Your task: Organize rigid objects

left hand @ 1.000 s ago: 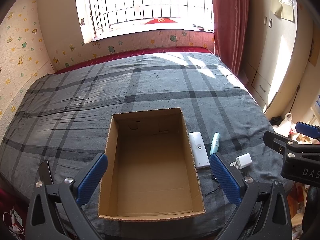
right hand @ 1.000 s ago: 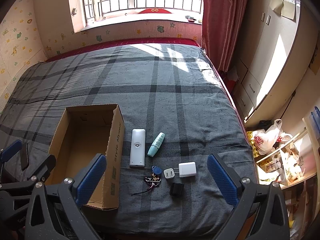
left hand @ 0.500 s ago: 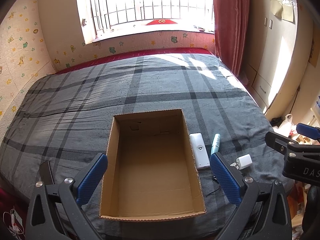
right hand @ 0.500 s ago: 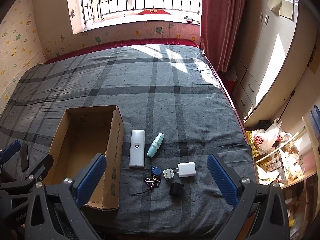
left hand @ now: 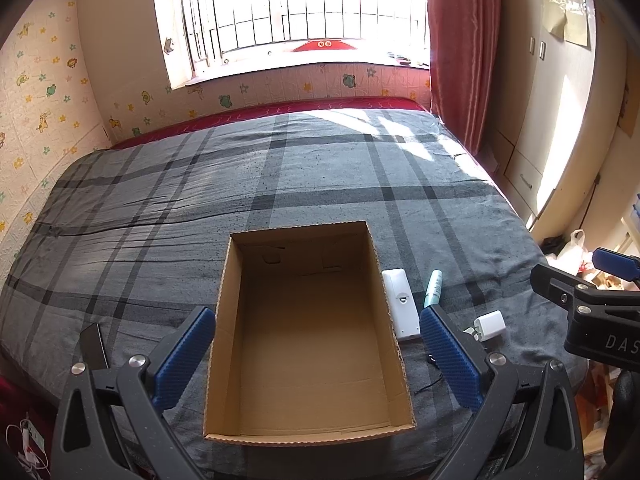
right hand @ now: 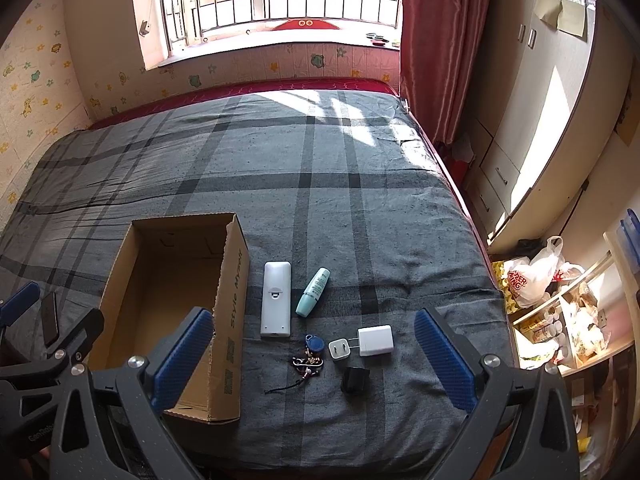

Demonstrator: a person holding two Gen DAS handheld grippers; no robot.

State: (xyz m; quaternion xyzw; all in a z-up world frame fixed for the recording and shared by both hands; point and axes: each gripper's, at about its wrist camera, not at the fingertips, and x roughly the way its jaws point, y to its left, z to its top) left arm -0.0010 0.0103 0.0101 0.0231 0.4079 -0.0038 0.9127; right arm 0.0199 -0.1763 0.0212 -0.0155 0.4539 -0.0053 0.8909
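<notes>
An empty open cardboard box sits on the grey plaid bed. To its right lie a white remote, a teal tube, a key fob with cord, a small white plug, a white charger and a black cube. My left gripper is open and empty above the box's near end. My right gripper is open and empty above the small items.
A dark phone lies on the bed left of the box. The bed's right edge drops to a floor with plastic bags and shelves. A wardrobe and red curtain stand at right.
Both views have shifted slightly; the grippers drifted a little but stay open and empty. No object has moved.
</notes>
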